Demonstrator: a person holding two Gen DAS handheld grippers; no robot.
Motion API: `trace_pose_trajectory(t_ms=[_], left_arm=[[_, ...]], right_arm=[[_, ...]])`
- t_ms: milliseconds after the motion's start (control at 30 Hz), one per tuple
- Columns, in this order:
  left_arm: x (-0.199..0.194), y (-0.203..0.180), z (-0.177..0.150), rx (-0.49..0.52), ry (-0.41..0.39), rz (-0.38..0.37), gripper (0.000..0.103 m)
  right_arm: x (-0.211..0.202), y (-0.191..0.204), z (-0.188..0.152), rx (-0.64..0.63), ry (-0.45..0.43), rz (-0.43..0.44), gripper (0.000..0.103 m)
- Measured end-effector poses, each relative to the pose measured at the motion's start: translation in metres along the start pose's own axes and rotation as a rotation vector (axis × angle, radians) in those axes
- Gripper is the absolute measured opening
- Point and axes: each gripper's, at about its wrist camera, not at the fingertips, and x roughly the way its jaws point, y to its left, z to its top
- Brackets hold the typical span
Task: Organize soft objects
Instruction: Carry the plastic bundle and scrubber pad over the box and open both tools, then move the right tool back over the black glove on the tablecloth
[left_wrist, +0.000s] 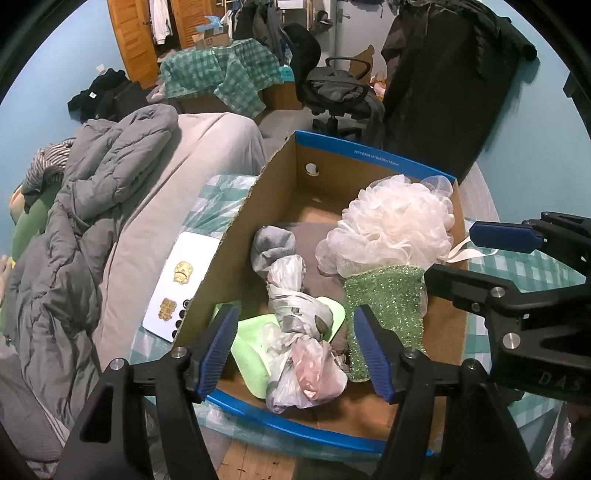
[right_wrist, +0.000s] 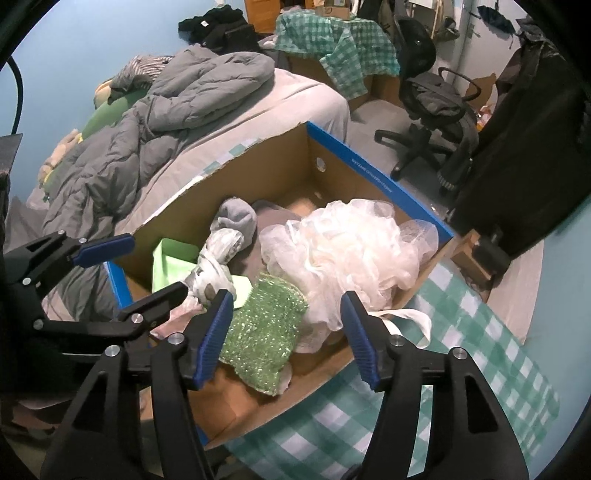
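Nearest the lens: left tongs (left_wrist: 295, 347) spread wide, gripping nothing, poised over the near end of the cardboard box (left_wrist: 280, 173); right tongs (right_wrist: 286, 334) equally wide, also empty-handed, hovering at the box's near right corner.

Largest to smallest, all placed by that box:

- Resting on a counter under a green checked cloth (right_wrist: 480, 350), with a bed and its grey duvet (left_wrist: 85, 206) just beyond the left wall.
- Against the far right inside: white mesh bath pouf (left_wrist: 391, 229), its ribbon loop (right_wrist: 406, 317) trailing over the right wall.
- Near right inside, touching the pouf: sparkly green scrubbing cloth (left_wrist: 384, 302).
- Along the middle: knotted plastic bags (left_wrist: 299, 339), running toward the near wall.
- Under those bags, near left: pale green cloth (left_wrist: 251, 350).
- Beyond the bags, toward the far wall: grey sock (left_wrist: 273, 247), lying on a brownish cloth.
- Outside the left wall: white card with gold stickers (left_wrist: 181, 280).

Judging by the layout, nearly finished: every soft item in view already boxed, nothing loose on the checked cloth. Possibly left: tucking in the trailing ribbon, tidying the pile.
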Motion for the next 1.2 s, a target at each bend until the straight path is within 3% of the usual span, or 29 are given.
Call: trace_pose_trajectory(t_ms=[667,1200], left_arm=[[-0.026,-0.03,0.0,0.039,-0.048,-0.06,0.067],[-0.029,-0.081,-0.003,0.154,-0.038,-0.128,0.067]], right_arm=[[-0.036,-0.033,-0.026,0.078,-0.02,-0.074,0.068],[-0.058,-0.079,-0.073,0.203,0.002,-0.139,0.068]])
